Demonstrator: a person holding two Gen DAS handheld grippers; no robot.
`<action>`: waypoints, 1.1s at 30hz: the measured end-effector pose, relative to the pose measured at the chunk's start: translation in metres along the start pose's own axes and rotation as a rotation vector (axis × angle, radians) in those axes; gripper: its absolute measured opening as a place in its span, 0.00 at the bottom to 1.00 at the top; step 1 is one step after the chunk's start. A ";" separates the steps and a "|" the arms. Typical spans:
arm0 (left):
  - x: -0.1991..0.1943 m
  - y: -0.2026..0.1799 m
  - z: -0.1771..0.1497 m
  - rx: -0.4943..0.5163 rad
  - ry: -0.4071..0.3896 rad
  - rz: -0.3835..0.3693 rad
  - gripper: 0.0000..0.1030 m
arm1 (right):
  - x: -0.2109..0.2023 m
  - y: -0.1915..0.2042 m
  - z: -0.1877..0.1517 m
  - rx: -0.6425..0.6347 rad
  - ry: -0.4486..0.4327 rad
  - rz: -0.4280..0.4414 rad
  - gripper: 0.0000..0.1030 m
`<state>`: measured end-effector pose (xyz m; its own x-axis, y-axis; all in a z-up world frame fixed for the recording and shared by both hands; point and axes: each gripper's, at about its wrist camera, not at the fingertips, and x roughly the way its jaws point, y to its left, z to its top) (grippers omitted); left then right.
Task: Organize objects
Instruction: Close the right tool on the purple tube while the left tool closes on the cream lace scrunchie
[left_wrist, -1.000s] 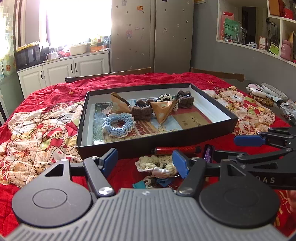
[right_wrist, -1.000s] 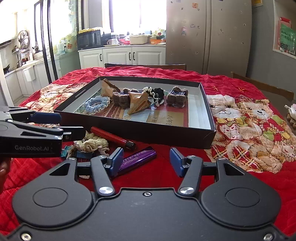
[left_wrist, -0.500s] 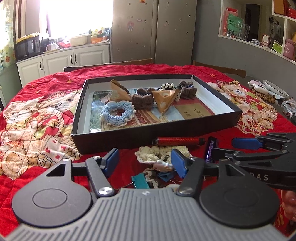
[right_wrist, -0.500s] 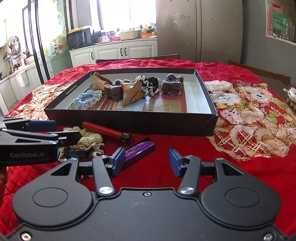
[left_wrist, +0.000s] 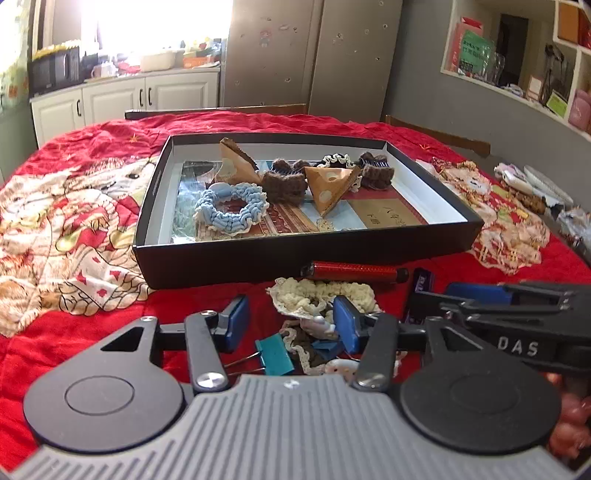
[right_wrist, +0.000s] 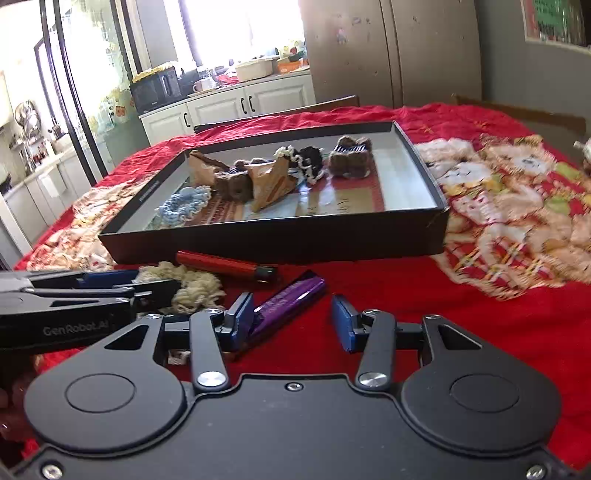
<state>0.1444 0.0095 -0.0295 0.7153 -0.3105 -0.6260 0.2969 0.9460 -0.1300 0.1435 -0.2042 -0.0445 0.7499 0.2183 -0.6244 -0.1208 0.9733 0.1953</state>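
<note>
A black shallow box (left_wrist: 295, 254) (right_wrist: 280, 240) on the red cloth holds a blue scrunchie (left_wrist: 231, 205), brown knitted clips and cheese-shaped clips. In front of it lie a red lighter (left_wrist: 354, 272) (right_wrist: 225, 265), a purple lighter (right_wrist: 291, 301), a cream scrunchie (left_wrist: 317, 297) (right_wrist: 192, 282), a teal binder clip (left_wrist: 273, 352) and small lace clips. My left gripper (left_wrist: 291, 323) is open just above the teal clip and cream scrunchie. My right gripper (right_wrist: 291, 321) is open, its left finger beside the purple lighter.
The red patterned cloth (left_wrist: 74, 206) covers the whole table. Small items lie at the far right edge (left_wrist: 532, 188). Chair backs stand behind the table (left_wrist: 218, 110). Each gripper shows from the side in the other's view (right_wrist: 74, 295) (left_wrist: 517, 306).
Both grippers have come lower and closer to the loose items in front of the box. The right view has tilted. Both stay open and empty.
</note>
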 end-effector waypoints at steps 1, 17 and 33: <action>0.000 0.001 0.000 -0.010 0.002 -0.003 0.53 | 0.002 0.002 0.001 0.001 0.001 0.004 0.42; 0.009 0.010 0.005 -0.109 0.041 -0.050 0.31 | 0.015 0.010 0.003 0.012 0.013 -0.005 0.25; -0.003 0.004 0.002 -0.077 0.005 -0.040 0.12 | 0.004 0.003 0.000 0.007 0.009 0.014 0.19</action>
<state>0.1451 0.0141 -0.0263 0.7006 -0.3476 -0.6231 0.2750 0.9374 -0.2137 0.1463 -0.2005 -0.0469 0.7421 0.2324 -0.6288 -0.1264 0.9697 0.2092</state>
